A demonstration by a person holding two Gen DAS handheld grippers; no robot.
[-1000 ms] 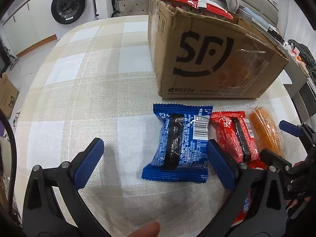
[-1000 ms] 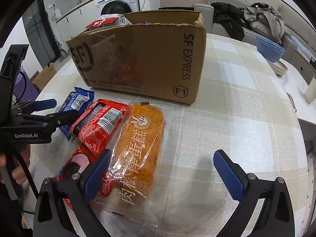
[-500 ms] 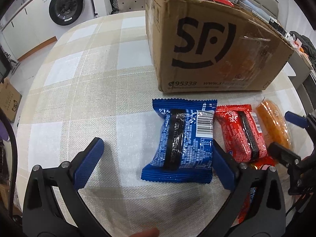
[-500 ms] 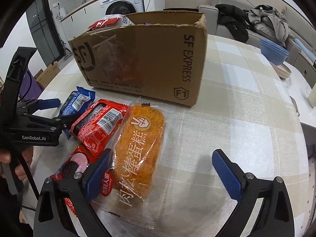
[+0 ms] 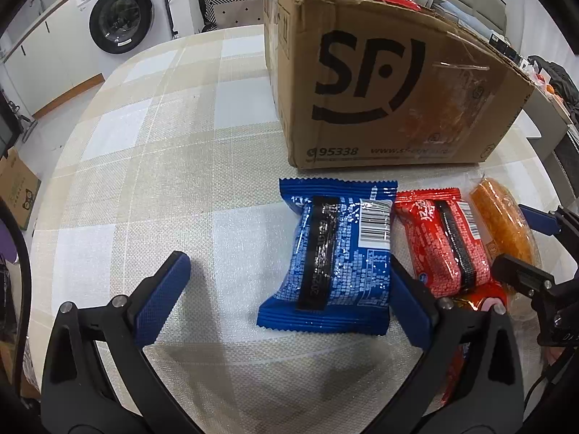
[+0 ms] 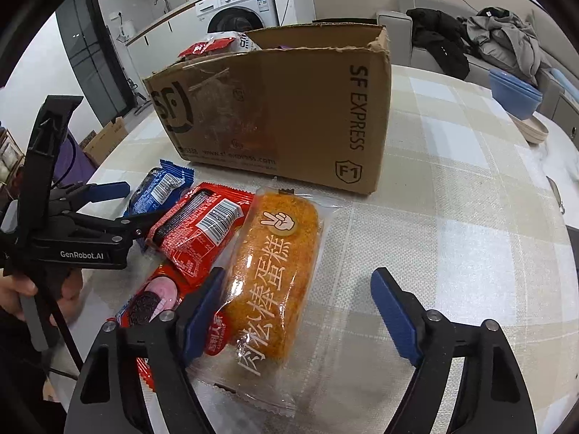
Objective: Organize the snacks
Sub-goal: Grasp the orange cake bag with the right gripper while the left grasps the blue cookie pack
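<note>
Left gripper, jaws apart, is nearing the blue packet before the box; right gripper, spread, is closing on the cake.

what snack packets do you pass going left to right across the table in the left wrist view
blue crinkle-edged foil packet → red foil packet with a black stripe → orange cake roll in clear plastic wrap

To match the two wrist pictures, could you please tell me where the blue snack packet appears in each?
Left wrist: blue snack packet lies centre-right, just ahead of the open left claw.
Right wrist: it sits at the left, partly behind the left claw.
Shared landmark: the cardboard box directly beyond it.
</note>
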